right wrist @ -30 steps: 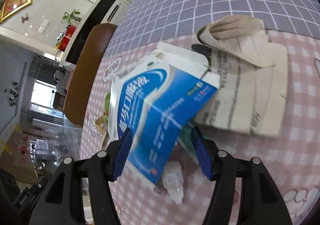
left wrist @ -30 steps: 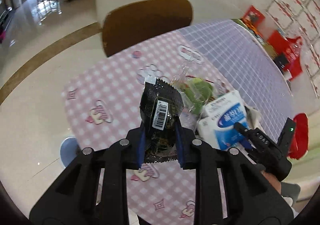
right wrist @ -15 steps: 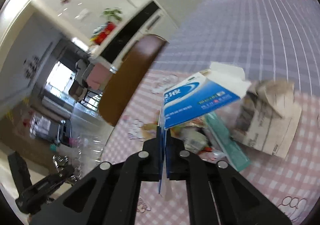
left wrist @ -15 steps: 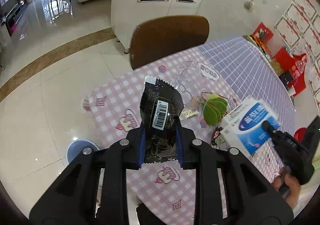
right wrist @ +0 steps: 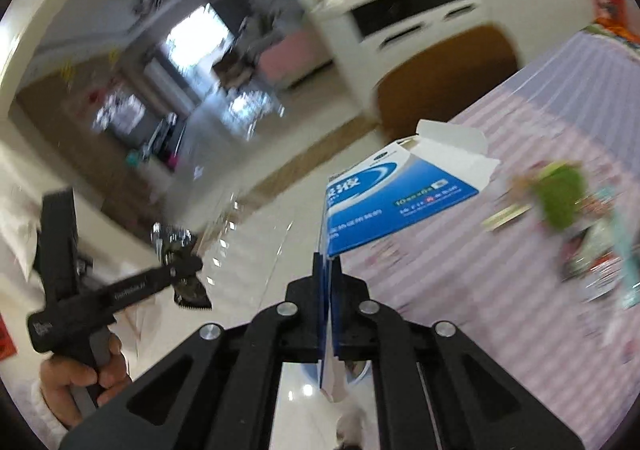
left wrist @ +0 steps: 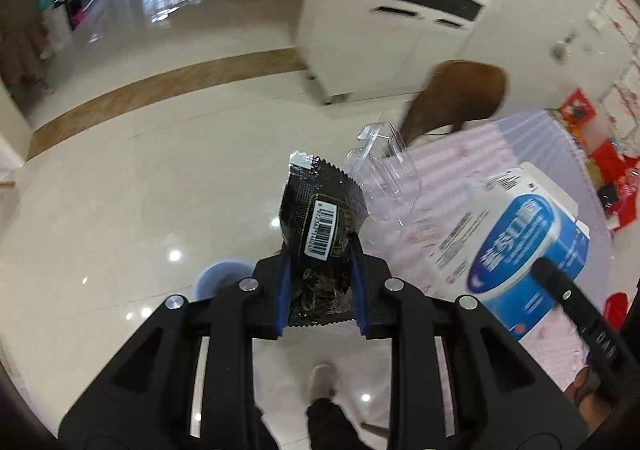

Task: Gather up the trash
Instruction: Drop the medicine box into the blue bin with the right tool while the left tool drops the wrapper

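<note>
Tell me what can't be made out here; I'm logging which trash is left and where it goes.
- Bin, left view: only a blue rim shows beside the left gripper; contents hidden.
- Table litter, right view: motion blur; only a green blob and a teal strip, kinds unclear.
- Wrapper front: only its barcode side faces the camera.
- Box lower end: flattened between the right gripper's fingers, hidden.
- Clear plastic, left view: transparent and blurred; shape unclear.
</note>
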Available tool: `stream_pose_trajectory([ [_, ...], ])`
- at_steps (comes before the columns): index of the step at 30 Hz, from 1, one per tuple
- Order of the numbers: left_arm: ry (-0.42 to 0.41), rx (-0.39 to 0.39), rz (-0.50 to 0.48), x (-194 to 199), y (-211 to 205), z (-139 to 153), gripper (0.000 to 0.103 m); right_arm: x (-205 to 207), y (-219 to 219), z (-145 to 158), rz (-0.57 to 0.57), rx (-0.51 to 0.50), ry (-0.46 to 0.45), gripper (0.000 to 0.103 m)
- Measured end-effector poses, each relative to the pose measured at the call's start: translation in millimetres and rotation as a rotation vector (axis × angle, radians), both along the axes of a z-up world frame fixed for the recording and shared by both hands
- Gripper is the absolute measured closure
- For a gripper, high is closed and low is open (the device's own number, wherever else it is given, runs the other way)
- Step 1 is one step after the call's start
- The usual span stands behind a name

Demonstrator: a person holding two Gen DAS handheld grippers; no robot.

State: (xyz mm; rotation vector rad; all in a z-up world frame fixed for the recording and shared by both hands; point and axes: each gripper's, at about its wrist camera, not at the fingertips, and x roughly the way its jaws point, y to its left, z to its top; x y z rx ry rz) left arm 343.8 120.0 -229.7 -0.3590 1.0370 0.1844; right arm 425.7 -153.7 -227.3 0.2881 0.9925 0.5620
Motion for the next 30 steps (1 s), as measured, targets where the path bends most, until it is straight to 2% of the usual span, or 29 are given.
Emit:
stream_pose_trajectory([
  [3, 0.048, 0.012, 0.053, -21, 43, -19, 0.078, -16, 53, -29, 0.079, 0.000, 0.078, 0.099],
  [5, 0.084, 0.013, 0.088, -35, 72, -35, 0.078, -21, 85, -58, 0.112, -0.003, 0.165, 0.100],
  [7, 0.115, 0.019, 0.109, -45, 93, -49, 0.078, -29, 116, -88, 0.140, -0.054, 0.224, 0.100],
  [10, 0.162, 0.020, 0.144, -62, 123, -73, 0.078, -40, 150, -128, 0.151, -0.106, 0.310, 0.100],
  [16, 0.244, -0.004, 0.209, -84, 168, -115, 0.078, -55, 199, -185, 0.169, -0.200, 0.422, 0.100],
  [24, 0.284, -0.032, 0.241, -98, 201, -137, 0.078, -45, 245, -218, 0.178, -0.271, 0.474, 0.097],
  [28, 0.293, -0.047, 0.259, -102, 210, -143, 0.078, -46, 250, -227, 0.180, -0.275, 0.491, 0.095],
  [30, 0.296, -0.052, 0.264, -103, 212, -146, 0.078, -36, 260, -222, 0.175, -0.310, 0.469, 0.071],
])
